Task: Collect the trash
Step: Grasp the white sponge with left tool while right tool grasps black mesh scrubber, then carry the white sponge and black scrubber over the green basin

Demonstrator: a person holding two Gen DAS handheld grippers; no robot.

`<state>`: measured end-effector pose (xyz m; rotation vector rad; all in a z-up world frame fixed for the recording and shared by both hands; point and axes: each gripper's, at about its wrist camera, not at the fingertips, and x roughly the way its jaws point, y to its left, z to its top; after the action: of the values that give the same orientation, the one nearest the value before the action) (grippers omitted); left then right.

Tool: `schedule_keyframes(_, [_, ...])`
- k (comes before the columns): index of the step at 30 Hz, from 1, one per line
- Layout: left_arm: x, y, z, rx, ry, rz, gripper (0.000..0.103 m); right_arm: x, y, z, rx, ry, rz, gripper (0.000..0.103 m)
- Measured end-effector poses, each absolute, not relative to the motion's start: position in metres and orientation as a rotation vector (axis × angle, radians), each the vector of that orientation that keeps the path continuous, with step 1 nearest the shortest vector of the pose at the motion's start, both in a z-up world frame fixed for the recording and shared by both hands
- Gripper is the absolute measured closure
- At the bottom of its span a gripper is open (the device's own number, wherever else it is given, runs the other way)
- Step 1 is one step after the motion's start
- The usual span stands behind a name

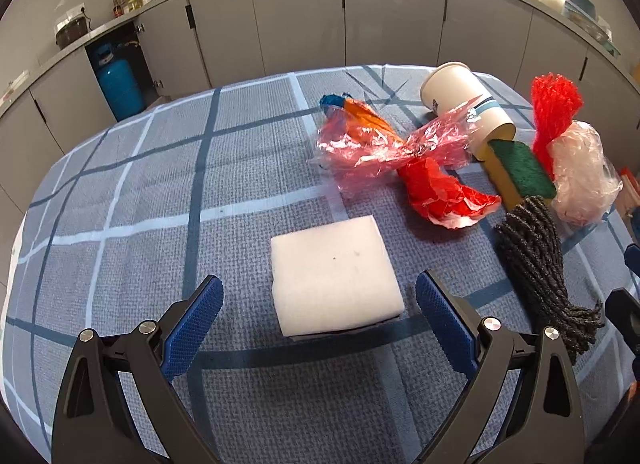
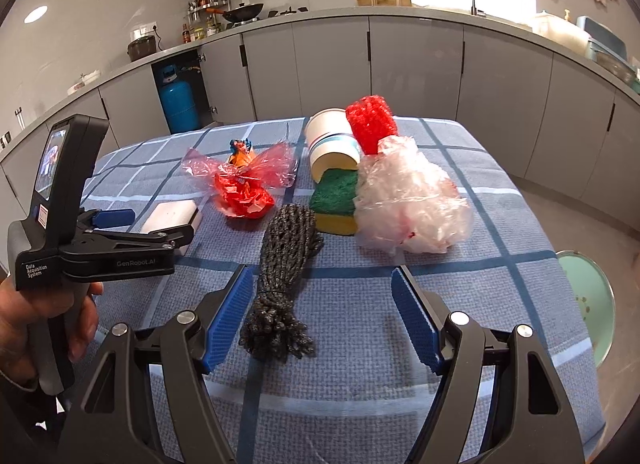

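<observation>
On the blue checked tablecloth lies a white foam pad. My left gripper hangs open over its near end, the blue pads well clear of it. Further right lie a red crumpled wrapper, pink cellophane, a tipped paper cup, a green and yellow sponge, a dark rope bundle, a clear plastic bag and red mesh. In the right wrist view my right gripper is open, with the rope bundle's near end between its fingers, close to the left pad.
A person's hand holds the left gripper beside the foam pad. A pale green round bin stands on the floor past the table's right edge. Grey cabinets and a blue gas cylinder lie beyond the table.
</observation>
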<state>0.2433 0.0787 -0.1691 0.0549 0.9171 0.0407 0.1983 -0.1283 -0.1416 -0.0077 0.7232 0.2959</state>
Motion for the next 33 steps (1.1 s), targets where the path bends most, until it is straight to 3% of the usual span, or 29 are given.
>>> schedule_keyframes(10, [0.239, 0.09, -0.172, 0.024, 0.916, 0.04, 0.011, 0.207, -0.104, -0.163, -0.066, 0.782, 0.351, 0.033])
schedule_keyframes(11, [0.239, 0.091, -0.172, 0.013, 0.919, 0.027, 0.019, 0.208, -0.102, -0.166, -0.074, 0.794, 0.356, 0.036])
schedule_keyframes(13, [0.236, 0.094, -0.173, -0.004, 0.931, 0.003, 0.025, 0.208, -0.099, -0.171, -0.089, 0.823, 0.374, 0.055])
schedule_keyframes(15, [0.234, 0.092, -0.172, -0.018, 0.932, -0.032, 0.045, 0.206, -0.096, -0.172, -0.107, 0.832, 0.386, 0.077])
schedule_keyframes(17, [0.23, 0.086, -0.169, 0.002, 0.924, -0.039, 0.046, 0.203, -0.094, -0.172, -0.113, 0.825, 0.396, 0.08])
schedule_keyframes(33, [0.204, 0.073, -0.118, 0.093, 0.804, 0.003, 0.047, 0.174, -0.105, -0.127, -0.095, 0.666, 0.409, 0.083])
